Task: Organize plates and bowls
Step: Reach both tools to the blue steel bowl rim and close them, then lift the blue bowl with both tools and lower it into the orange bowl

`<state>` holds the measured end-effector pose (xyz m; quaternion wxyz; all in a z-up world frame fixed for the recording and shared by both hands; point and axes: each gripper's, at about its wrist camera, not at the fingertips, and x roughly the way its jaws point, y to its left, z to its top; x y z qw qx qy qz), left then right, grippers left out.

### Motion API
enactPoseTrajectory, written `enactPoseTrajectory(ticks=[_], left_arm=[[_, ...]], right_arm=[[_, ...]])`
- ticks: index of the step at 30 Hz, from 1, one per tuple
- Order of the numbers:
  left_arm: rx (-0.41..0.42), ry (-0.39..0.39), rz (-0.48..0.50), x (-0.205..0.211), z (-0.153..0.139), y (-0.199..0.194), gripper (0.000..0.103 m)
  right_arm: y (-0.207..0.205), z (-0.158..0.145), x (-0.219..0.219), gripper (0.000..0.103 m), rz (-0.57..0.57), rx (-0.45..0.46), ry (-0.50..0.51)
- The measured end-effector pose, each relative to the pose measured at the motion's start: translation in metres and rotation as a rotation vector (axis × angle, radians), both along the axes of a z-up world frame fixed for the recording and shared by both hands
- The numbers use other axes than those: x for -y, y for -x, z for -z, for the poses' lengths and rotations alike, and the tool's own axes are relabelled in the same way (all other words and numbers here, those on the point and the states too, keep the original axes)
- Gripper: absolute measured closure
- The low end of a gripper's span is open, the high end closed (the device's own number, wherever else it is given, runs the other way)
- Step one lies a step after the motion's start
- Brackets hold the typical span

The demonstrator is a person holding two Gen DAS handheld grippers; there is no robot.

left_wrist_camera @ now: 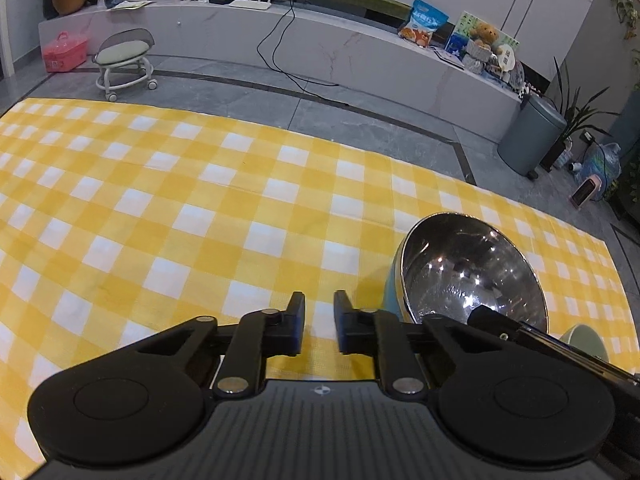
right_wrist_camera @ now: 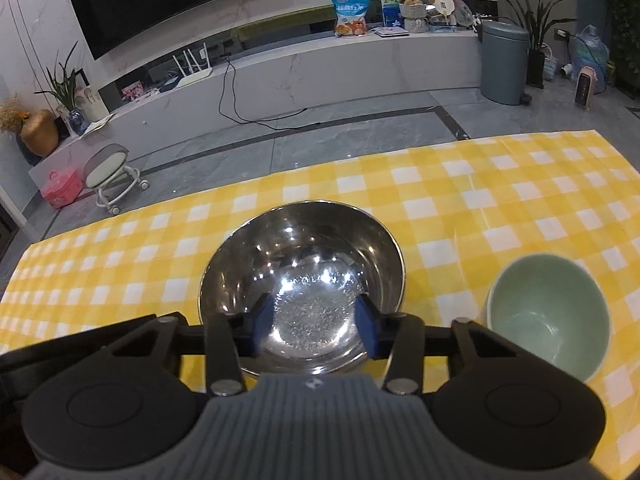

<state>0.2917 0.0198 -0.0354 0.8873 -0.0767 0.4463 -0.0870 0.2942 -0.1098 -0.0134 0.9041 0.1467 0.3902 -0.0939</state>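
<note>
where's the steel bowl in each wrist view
Left wrist: the steel bowl sits at lower right, just right of the left claw, its light blue outer wall showing.
Right wrist: it sits at lower centre, directly behind the right claw.
Shared landmark: the pale green bowl, to the steel bowl's right in both views.

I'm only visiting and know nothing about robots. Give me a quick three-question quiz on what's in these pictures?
1. True or false: the steel bowl sits inside the green bowl.
2. What lies under both bowls? A) a yellow checked cloth B) bare wood C) a blue mat
3. Fill in: the right tool hovers over the ___ bowl.

Key:
1. False. They stand side by side, apart.
2. A.
3. Steel.
</note>
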Motion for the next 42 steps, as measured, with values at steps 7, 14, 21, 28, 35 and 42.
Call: enactPoseTrajectory(ticks=[7, 14, 21, 28, 35, 42], left_arm=[[0.006, 0.019, 0.009, 0.003, -0.003, -0.001, 0.095], [0.075, 0.132, -0.028, 0.001, -0.020, 0.000, 0.061], [0.084, 0.080, 0.040, 0.025, -0.020, -0.001, 0.058], [-0.001, 0.060, 0.036, 0.034, 0.003, -0.003, 0.075], [-0.017, 0.025, 0.036, 0.042, 0.002, -0.001, 0.088], [-0.039, -0.020, 0.046, 0.040, -0.012, 0.019, 0.090]], right_arm=[[0.002, 0.000, 0.015, 0.084, 0.007, 0.010, -0.054], [0.009, -0.014, 0.035, 0.065, 0.071, 0.100, -0.033], [0.003, 0.000, 0.042, 0.059, 0.102, 0.038, -0.023], [0.003, 0.015, 0.044, 0.072, 0.098, -0.021, -0.058], [0.004, 0.017, 0.040, 0.086, 0.097, -0.029, -0.086], [0.021, 0.001, 0.040, 0.092, 0.110, -0.018, -0.107]])
